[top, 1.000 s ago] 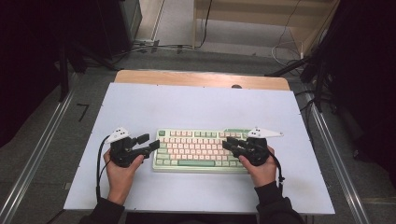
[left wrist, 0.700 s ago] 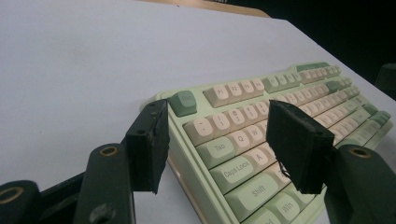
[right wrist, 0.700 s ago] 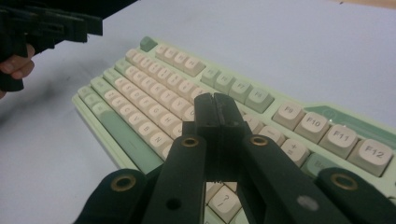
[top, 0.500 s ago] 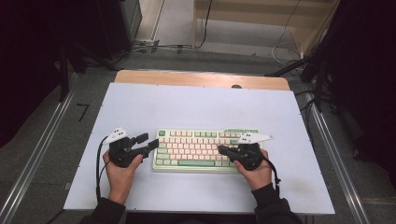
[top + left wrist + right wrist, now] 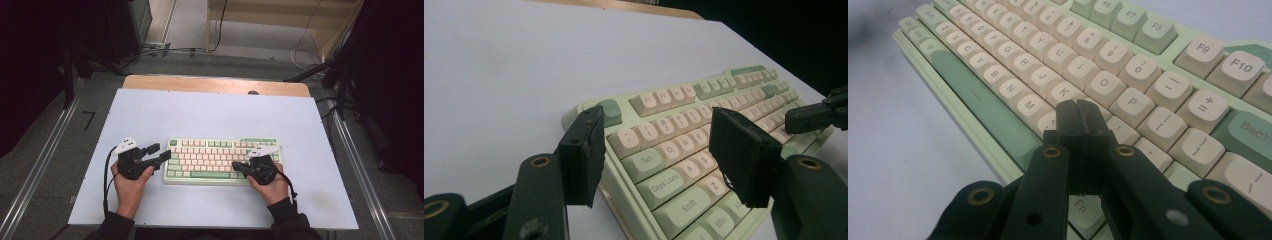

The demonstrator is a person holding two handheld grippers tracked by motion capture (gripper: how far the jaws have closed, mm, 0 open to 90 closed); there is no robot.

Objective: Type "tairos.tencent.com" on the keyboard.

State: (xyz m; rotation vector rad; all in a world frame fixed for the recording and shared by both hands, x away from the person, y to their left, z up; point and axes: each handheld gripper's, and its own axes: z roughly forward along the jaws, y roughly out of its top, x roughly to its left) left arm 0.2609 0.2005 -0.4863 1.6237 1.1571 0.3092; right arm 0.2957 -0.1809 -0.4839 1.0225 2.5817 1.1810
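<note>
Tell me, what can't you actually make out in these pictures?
- Right gripper view: the shut right gripper covers the keys under its tips, so which key it touches, if any, is unclear.
- Left gripper view: the open left gripper hides parts of the keyboard; the bottom edge cuts off its front row.
- High view: key letters are too small to read.

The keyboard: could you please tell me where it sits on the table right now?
In the high view the green and cream keyboard lies on the near middle of the white table, between the left tool and the right tool.
</note>
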